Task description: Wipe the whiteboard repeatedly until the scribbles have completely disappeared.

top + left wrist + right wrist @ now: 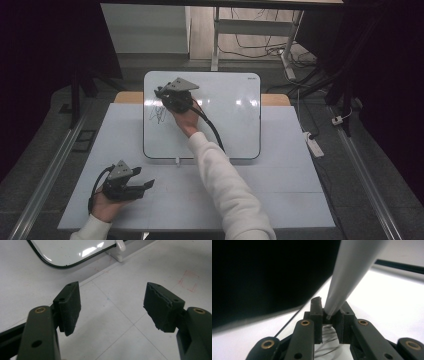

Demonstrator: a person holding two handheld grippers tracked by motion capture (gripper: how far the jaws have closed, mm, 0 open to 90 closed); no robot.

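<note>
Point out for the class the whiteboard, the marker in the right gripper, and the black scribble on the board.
whiteboard (235, 120): high view, bare white surface right of the hand.
marker (352, 272): right gripper view, its grey barrel above the jaws.
scribble (157, 114): high view, middle of the black lines near the board's left edge.

Glossy white rounded-corner whiteboard reflects light, thin black rim. Beneath it, matt white tabletop, smooth. Left gripper: matt black plastic, ridged pads.

marker: grey, tapered, tip-down on whiteboard | whiteboard: flat, black scribble upper-left
</note>
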